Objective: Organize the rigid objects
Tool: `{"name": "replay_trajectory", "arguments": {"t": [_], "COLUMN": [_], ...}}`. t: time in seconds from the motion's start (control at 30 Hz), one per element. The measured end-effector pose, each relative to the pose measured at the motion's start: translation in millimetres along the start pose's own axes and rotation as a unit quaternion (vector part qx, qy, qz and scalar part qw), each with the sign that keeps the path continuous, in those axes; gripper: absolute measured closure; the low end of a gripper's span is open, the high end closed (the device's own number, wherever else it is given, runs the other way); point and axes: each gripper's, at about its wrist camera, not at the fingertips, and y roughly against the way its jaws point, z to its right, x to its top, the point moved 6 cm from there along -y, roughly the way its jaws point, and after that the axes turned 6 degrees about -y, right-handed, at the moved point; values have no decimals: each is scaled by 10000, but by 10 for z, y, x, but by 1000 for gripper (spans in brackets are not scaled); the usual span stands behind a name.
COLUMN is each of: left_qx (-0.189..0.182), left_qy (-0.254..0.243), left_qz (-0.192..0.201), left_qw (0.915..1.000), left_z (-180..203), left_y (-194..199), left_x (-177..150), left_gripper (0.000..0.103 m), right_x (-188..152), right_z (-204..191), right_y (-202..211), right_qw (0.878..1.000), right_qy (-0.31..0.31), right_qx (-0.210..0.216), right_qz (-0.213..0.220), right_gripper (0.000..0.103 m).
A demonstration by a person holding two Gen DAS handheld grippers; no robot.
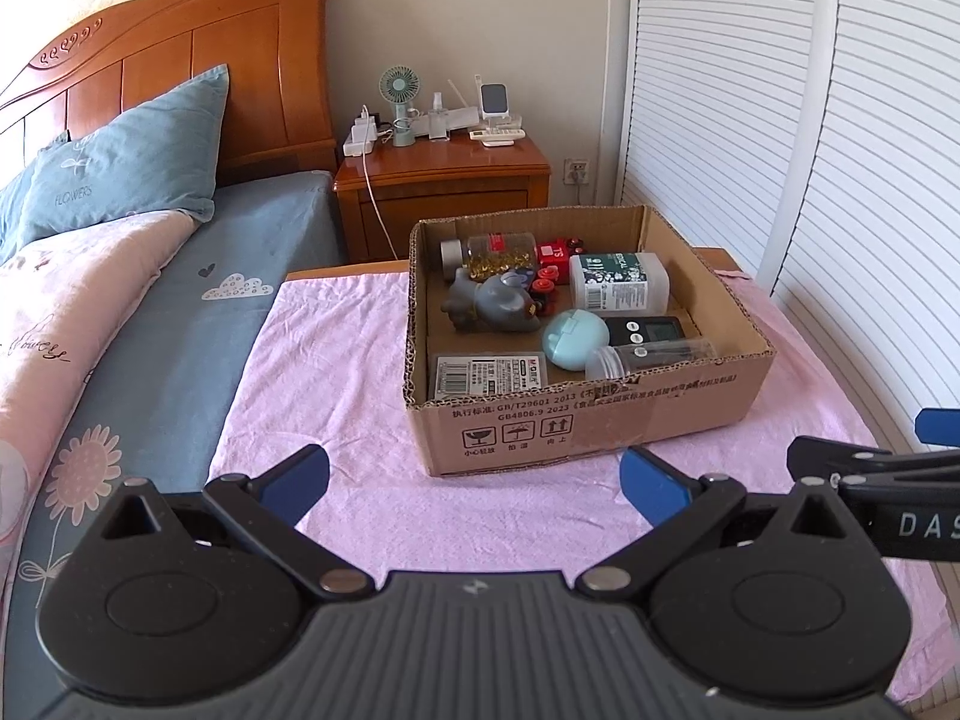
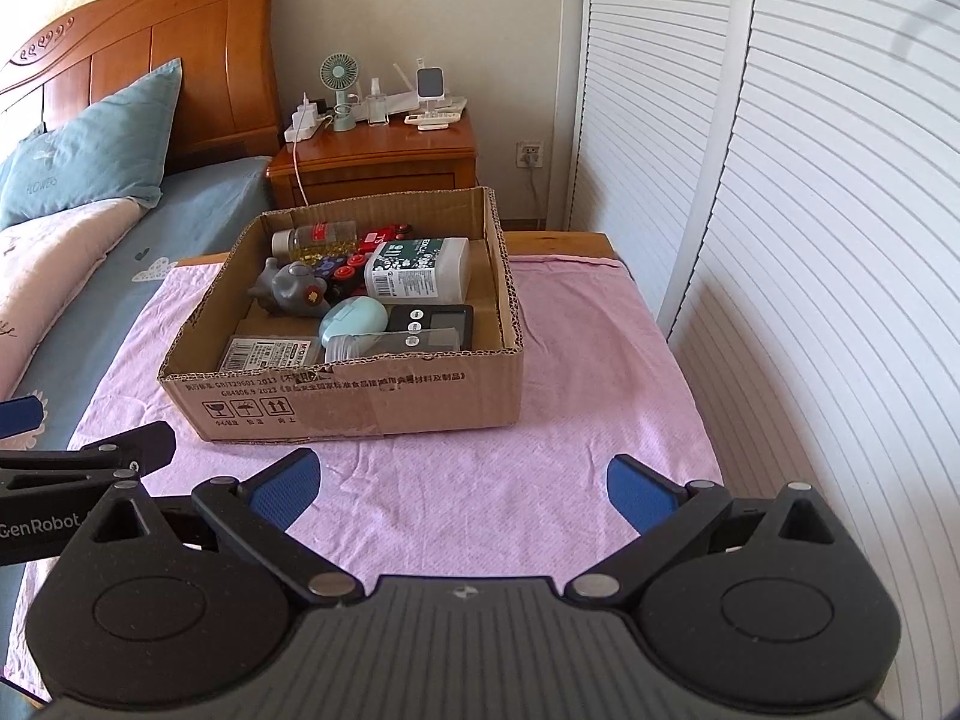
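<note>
A shallow cardboard box (image 1: pixel 600 420) (image 2: pixel 360 402) stands on a pink cloth (image 1: pixel 336 360) (image 2: pixel 480 480). Inside lie a grey elephant toy (image 1: pixel 492 300) (image 2: pixel 294 288), a white bottle with a dark label (image 1: pixel 618 282) (image 2: pixel 420 270), a clear bottle of yellow capsules (image 1: pixel 498 252) (image 2: pixel 318 240), a red toy vehicle (image 1: pixel 552 276), a mint round case (image 1: pixel 573 330) (image 2: pixel 354 318), a black device (image 1: pixel 648 330) (image 2: pixel 432 324), a clear tube (image 1: pixel 648 357) and a flat labelled pack (image 1: pixel 489 375) (image 2: pixel 264 354). My left gripper (image 1: pixel 474 486) is open and empty in front of the box. My right gripper (image 2: pixel 465 489) is open and empty too.
A bed with a blue sheet (image 1: pixel 180 330), a pink quilt (image 1: pixel 72 300) and a blue pillow (image 1: pixel 132 156) runs along the left. A wooden nightstand (image 1: pixel 444 180) with a small fan (image 1: pixel 399 90) and chargers stands behind. White louvred doors (image 1: pixel 780 150) (image 2: pixel 780 180) close off the right.
</note>
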Motion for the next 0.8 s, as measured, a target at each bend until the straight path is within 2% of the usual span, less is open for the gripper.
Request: {"name": "replay_trajectory", "arguments": {"t": [0.8], "left_qx": [-12], "left_qy": [7], "left_qz": [47], "left_qw": [10000], "left_z": [7], "left_y": [52], "left_x": [23], "left_gripper": [1], "right_x": [22], "right_z": [18], "right_y": [70], "right_qw": [9999], "right_qy": [4], "right_qx": [-25], "right_qz": [120], "right_gripper": [0]}}
